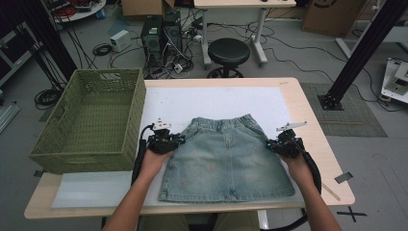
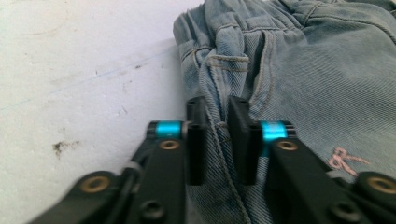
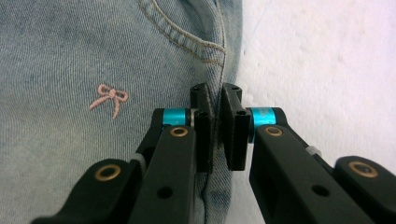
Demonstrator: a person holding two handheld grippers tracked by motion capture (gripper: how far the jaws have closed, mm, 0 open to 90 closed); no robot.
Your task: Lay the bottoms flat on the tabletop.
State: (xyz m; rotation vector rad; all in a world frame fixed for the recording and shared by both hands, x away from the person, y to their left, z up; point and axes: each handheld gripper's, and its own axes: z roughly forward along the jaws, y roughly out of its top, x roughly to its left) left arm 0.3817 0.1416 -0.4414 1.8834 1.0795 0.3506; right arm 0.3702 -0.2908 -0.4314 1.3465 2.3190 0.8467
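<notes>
**Both claws pinched on the skirt's side seams**

Your left claw [image 2: 217, 128] is pressed onto the left side seam of the denim skirt [image 1: 226, 156], just below the waistband. In the left gripper view a raised fold of denim runs between the two black pads, with a narrow gap beside it; the pads [image 2: 196, 140] grip the seam ridge itself. A pink embroidered bow [image 2: 343, 158] sits on the fabric just beside that claw.

Your right claw [image 3: 215, 126] is pressed almost together on the opposite side seam, the hem of cloth caught between its pads. The pocket stitching curves just above it, and a second pink bow [image 3: 109, 97] lies on the denim to the side.

In the high view your left hand [image 1: 156, 161] and right hand [image 1: 296, 166] sit at either edge of the skirt, at about the same height, well apart.

The skirt lies flat on the white mat [image 1: 211, 98] that covers the surface [image 1: 308, 110], waistband away from you, hem toward you, roughly centred.

A green woven basket [image 1: 91, 120] stands at the surface's left end, near your left claw but not touching it. Beyond the far edge, a black stool [image 1: 228, 50] on the floor.
</notes>
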